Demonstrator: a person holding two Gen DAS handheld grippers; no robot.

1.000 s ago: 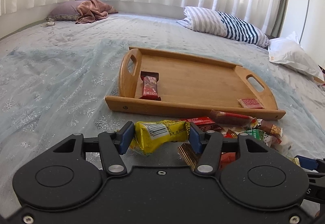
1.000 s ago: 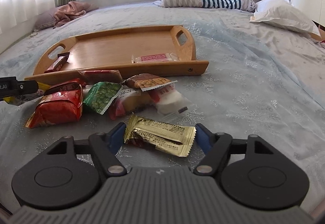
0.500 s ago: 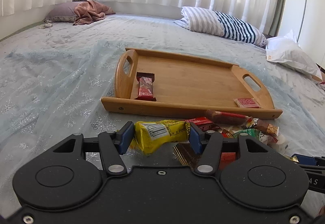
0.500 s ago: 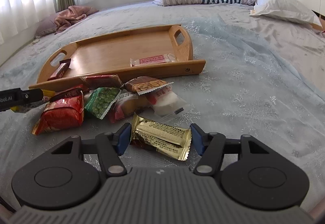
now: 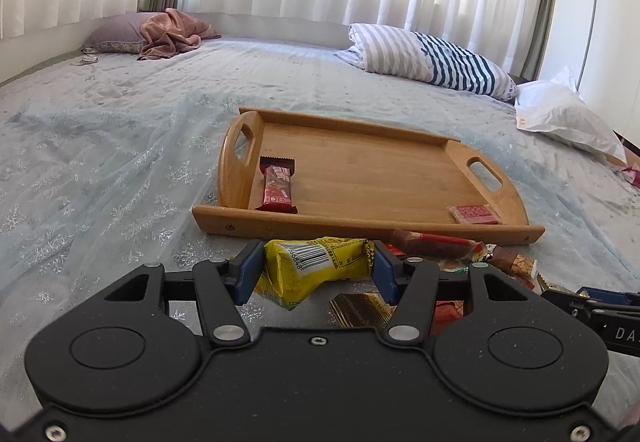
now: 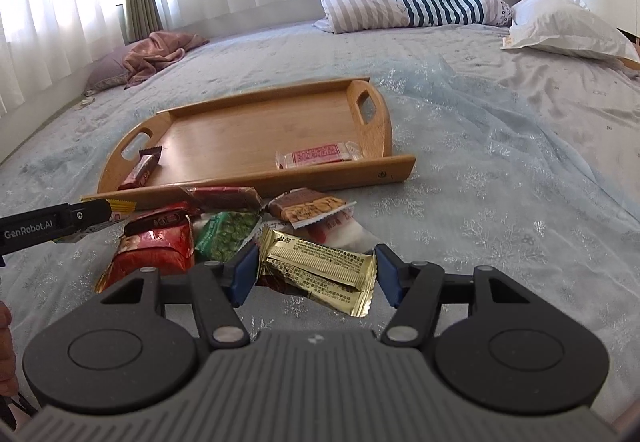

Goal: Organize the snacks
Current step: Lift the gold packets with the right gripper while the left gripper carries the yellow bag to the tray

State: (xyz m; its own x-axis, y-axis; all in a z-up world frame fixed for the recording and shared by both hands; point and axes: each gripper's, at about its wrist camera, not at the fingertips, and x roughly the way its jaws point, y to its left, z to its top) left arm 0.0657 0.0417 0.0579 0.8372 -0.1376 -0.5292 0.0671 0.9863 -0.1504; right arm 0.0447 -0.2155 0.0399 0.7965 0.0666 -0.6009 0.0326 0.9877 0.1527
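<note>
My left gripper is shut on a yellow snack packet and holds it above the bedspread, just short of the wooden tray. My right gripper is shut on a gold snack packet, lifted above the bed. The tray holds a red chocolate bar at its left end and a small red-and-clear packet at its right end. A pile of loose snacks lies in front of the tray: a red bag, a green pea packet, a brown nut bar.
The bed has a pale blue snowflake cover. A striped pillow and a white pillow lie at the far right, a pink blanket on a mauve pillow at the far left. Curtains hang behind.
Both grippers have risen with their packets. The right gripper's fingers closed from wide apart onto the gold packet and lifted it off the bed. The left gripper kept hold of the yellow packet.
</note>
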